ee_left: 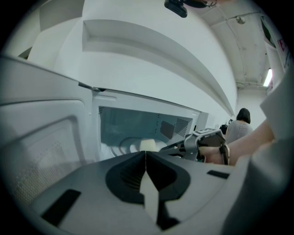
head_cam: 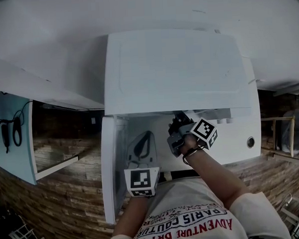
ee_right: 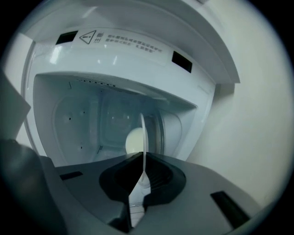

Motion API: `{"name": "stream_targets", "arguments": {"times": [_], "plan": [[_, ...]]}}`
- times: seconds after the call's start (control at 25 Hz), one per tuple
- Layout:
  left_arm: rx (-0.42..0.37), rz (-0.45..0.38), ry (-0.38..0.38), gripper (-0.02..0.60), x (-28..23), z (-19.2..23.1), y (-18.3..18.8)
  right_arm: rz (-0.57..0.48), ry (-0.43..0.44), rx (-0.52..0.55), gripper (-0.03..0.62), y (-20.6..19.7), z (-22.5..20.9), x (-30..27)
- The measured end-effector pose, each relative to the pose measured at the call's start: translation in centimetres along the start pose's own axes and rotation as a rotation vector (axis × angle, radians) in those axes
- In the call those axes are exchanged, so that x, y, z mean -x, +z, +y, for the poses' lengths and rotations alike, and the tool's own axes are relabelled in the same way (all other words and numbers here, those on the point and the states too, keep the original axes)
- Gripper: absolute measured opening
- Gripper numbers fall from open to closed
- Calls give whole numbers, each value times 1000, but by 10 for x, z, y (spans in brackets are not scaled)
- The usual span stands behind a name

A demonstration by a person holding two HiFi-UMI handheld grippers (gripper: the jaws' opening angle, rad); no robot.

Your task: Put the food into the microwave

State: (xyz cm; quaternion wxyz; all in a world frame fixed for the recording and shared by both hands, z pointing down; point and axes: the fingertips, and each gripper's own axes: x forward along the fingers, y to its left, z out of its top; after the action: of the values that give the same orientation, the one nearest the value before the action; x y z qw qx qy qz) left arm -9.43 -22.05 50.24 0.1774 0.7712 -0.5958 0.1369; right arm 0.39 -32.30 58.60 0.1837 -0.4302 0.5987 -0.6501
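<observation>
Pretty much there; right gripper (head_cam: 176, 126) is pinching the plate (ee_right: 143, 133) rim, pale round food (ee_right: 134, 141) inside the open microwave (head_cam: 177, 70); left gripper (ee_left: 146, 153) pressed together, empty; letting go and shutting the door (head_cam: 109, 163) are left, I'd guess.

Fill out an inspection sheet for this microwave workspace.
Surface: the microwave's support is out of view.
Job's things: white microwave, door open to the left; pale round food on a thin white plate, at the cavity.
Clutter: nothing seen.
Grippers: right gripper shut on the plate's rim; left gripper shut, empty.
Cables: dark cords hang on a blue panel.
Surroundings: wood planking; a person in the distance.
</observation>
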Motion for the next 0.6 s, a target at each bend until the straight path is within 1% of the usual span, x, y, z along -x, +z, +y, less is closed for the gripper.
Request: {"name": "stream_targets", "arguments": {"times": [0.16, 0.44, 0.52, 0.6], "plan": [[-5, 5, -1, 6, 2, 0, -3, -11, -11, 49, 23, -1, 2, -9], [-2, 21, -22, 6, 6, -4, -9, 36, -60, 255, 34, -5, 11, -20], [4, 25, -27, 6, 7, -4, -11, 68, -75, 311, 48, -6, 12, -20], [8, 26, -31, 6, 7, -4, -12, 131, -83, 375, 68, -11, 12, -19]]}}
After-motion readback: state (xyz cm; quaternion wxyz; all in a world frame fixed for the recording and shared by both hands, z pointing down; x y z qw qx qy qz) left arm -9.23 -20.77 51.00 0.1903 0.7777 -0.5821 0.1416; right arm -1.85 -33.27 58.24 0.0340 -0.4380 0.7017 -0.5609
